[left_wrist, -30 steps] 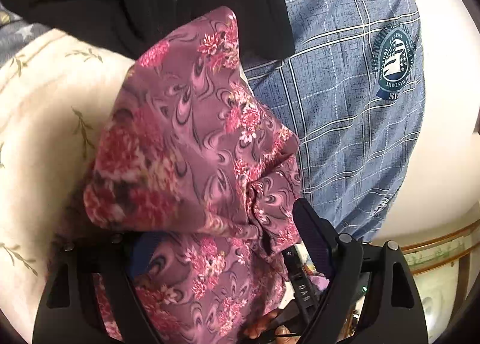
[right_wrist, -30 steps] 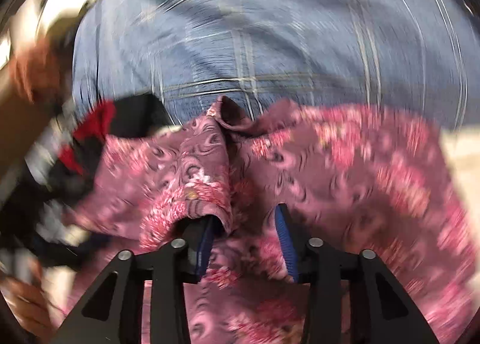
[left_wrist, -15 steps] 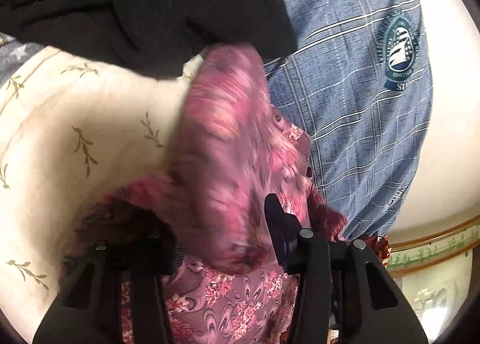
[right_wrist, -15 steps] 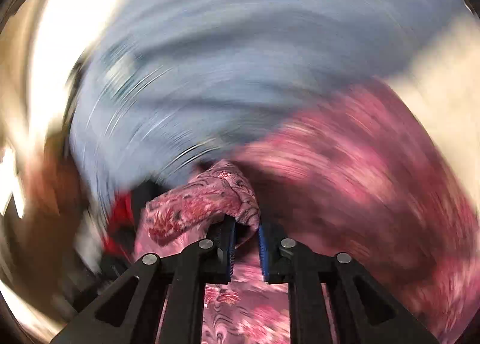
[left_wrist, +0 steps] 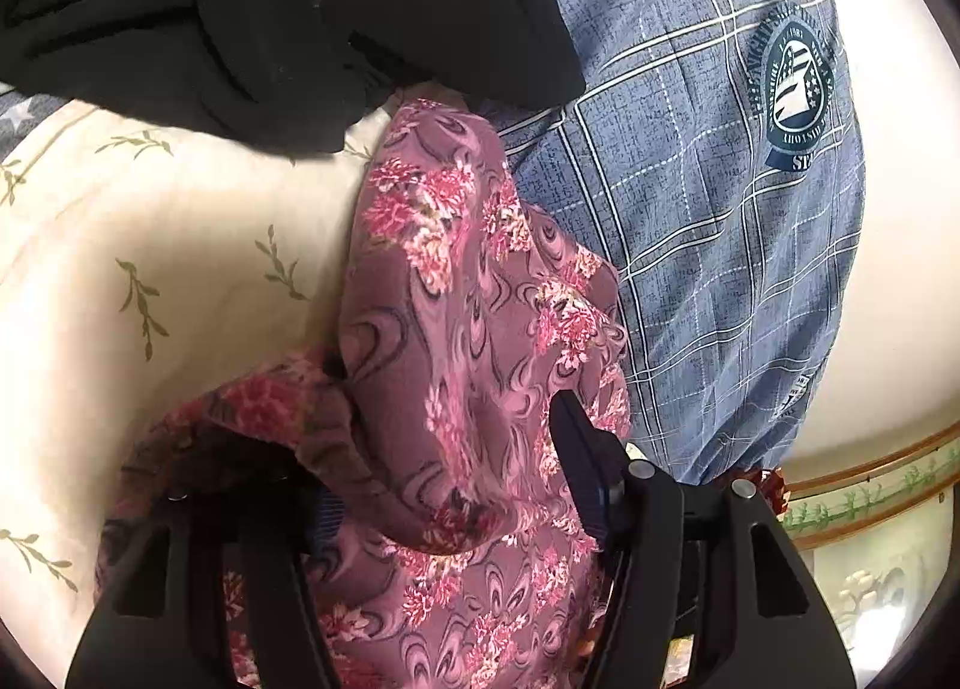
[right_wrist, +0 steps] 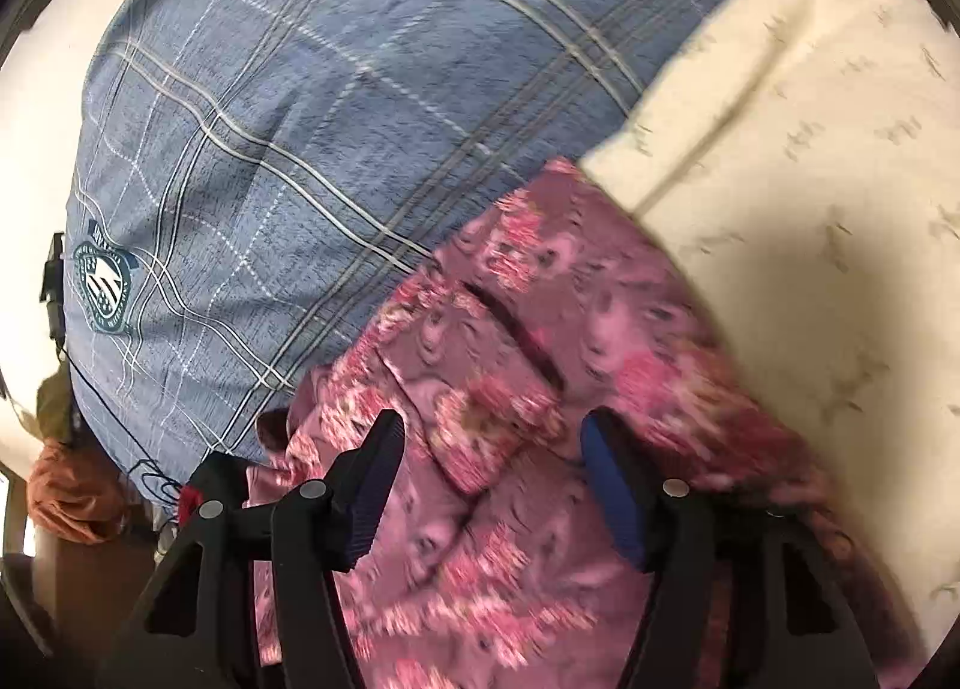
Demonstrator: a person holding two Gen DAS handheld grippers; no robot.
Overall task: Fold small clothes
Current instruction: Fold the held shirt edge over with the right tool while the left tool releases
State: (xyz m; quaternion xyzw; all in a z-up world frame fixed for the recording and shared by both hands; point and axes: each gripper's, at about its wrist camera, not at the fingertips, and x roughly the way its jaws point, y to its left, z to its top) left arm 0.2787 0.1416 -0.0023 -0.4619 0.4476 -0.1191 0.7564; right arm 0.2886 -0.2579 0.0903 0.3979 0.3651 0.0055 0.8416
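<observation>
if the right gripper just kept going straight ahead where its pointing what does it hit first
Most likely the pink floral garment, bunched right in front of the open right gripper; the blue plaid bedding lies beyond it. Depth is hard to judge through the blur.

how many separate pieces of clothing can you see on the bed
2: a pink floral garment bunched between the left gripper fingers, and a black-and-red one past it. More may be hidden.

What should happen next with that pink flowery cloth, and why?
Probably the right gripper, now open over the flowery cloth, should close on an edge; the cloth lies bunched and draped over the left gripper, not flat.
</observation>
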